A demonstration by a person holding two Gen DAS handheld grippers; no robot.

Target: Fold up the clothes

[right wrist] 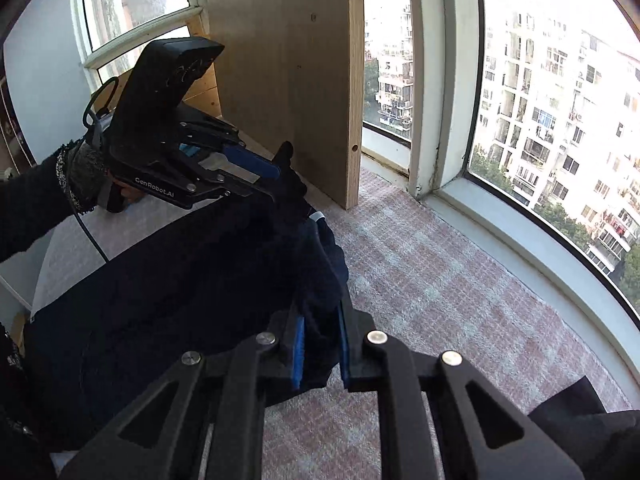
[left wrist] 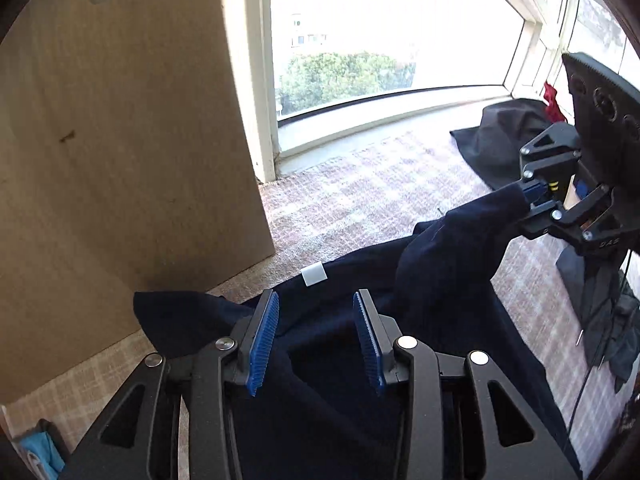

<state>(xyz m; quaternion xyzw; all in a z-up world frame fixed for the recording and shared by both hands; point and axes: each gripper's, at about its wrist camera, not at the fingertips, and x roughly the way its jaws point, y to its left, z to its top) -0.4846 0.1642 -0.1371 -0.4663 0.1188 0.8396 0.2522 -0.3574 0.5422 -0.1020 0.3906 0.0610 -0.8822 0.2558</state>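
A dark navy garment (left wrist: 440,280) with a small white tag (left wrist: 314,274) is lifted over the checked mat. My left gripper (left wrist: 316,300) is open, its blue pads wide apart, and navy cloth runs between and under the fingers. In the right wrist view the left gripper (right wrist: 276,170) sits at the garment's (right wrist: 180,280) far upper edge, held by a sleeved hand (right wrist: 80,176). My right gripper (right wrist: 320,320) is shut on a bunched fold of the cloth. In the left wrist view the right gripper (left wrist: 528,194) pinches a raised end at the right.
A tall wooden panel (left wrist: 120,140) stands at the left, close to the garment. Curved windows with a low sill (right wrist: 520,240) ring the mat (right wrist: 440,300). A dark clothes pile (left wrist: 504,136) and a red item (left wrist: 552,100) lie by the far window. More dark cloth (left wrist: 608,320) lies at the right.
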